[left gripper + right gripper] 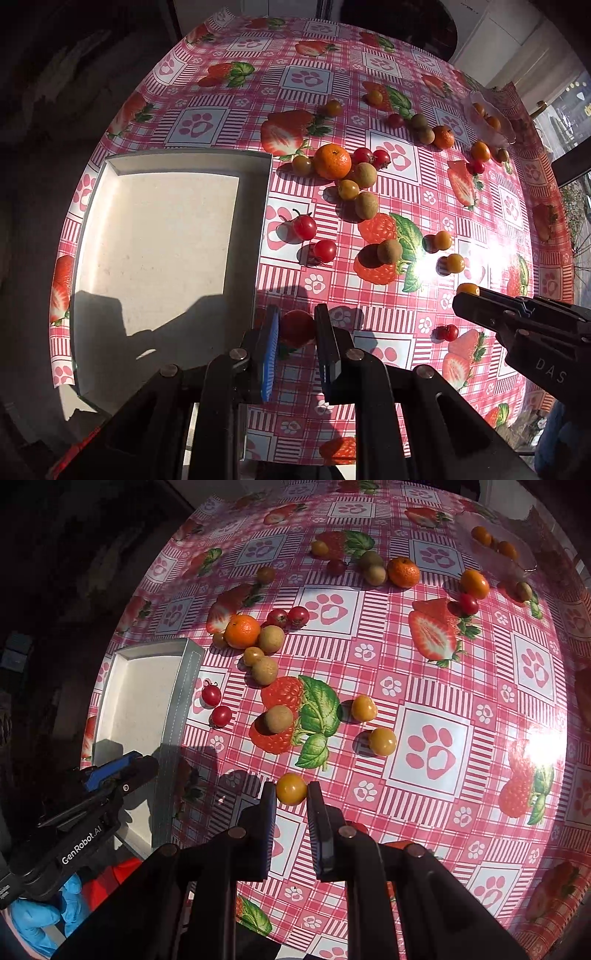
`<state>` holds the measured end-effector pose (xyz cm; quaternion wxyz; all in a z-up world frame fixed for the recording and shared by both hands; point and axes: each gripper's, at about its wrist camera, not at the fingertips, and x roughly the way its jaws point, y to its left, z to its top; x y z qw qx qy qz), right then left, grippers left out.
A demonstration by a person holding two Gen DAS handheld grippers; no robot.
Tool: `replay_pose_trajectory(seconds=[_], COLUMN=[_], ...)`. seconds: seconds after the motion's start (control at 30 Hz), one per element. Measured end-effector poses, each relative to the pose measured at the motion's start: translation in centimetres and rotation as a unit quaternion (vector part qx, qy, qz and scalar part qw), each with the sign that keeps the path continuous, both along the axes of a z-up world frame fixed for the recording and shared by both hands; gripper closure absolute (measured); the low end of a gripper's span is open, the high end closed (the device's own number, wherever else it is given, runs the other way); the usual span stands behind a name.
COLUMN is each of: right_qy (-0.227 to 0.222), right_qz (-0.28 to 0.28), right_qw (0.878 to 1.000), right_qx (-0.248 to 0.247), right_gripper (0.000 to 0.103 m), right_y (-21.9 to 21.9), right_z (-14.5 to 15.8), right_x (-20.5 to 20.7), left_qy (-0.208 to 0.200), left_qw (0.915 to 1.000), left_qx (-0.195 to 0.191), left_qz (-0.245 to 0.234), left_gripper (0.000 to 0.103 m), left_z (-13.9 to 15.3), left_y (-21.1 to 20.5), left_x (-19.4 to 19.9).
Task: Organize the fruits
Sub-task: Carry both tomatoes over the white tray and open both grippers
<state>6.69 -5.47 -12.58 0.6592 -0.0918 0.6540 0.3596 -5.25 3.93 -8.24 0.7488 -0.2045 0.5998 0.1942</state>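
Observation:
My left gripper (pixel 296 326) is shut on a red cherry tomato (pixel 296 328), held just right of the empty white tray (pixel 159 236). My right gripper (pixel 291 789) is shut on a yellow-orange berry (pixel 291 788) above the tablecloth; it also shows in the left wrist view (pixel 466 295). Loose fruit lies across the table: a mandarin (pixel 332 161), red cherry tomatoes (pixel 304 227), brown longans (pixel 366 205) and yellow berries (pixel 455 263). The left gripper shows in the right wrist view (pixel 140 764) by the tray (pixel 136 701).
A clear plastic dish (pixel 491 118) with small orange fruits stands at the far right edge of the table. Another mandarin (pixel 443 137) and more small fruits lie near it. The pink strawberry-print tablecloth (pixel 388 66) covers a round table; dark floor lies to the left.

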Motion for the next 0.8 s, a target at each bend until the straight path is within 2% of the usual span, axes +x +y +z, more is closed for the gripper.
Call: replay_pose_trajectory(seconds=[0.2, 0.43, 0.6, 0.7, 0.8], right_qy=[-0.003, 0.000, 0.005, 0.007, 0.010], right_qz=[0.047, 0.095, 0.109, 0.112, 0.113], right_qw=[0.999, 0.995, 0.994, 0.994, 0.993], right_qx=[0.021, 0.025, 0.004, -0.014, -0.032], right_gripper=[0.085, 0.085, 0.085, 0.085, 0.084], right_y=[6.5, 15.1, 19.7, 21.3, 22.1], right_z=[0.9, -0.3, -2.6, -4.0, -5.3], right_x=[-1.8, -3.6, -4.0, -4.0, -4.0], left_qy=[-0.001, 0.026, 0.042, 0.049, 0.055], left_qw=[0.9986, 0.9947, 0.9949, 0.9952, 0.9958], left_qx=[0.035, 0.062, 0.055, 0.056, 0.042], left_qz=[0.039, 0.077, 0.073, 0.064, 0.059], left_gripper=[0.083, 0.083, 0.083, 0.083, 0.083], left_z=[0.7, -2.1, -4.8, -5.8, -6.9], left_y=[5.9, 12.6, 14.9, 15.3, 15.5], left_x=[-2.6, -3.2, -2.6, -2.4, -2.5])
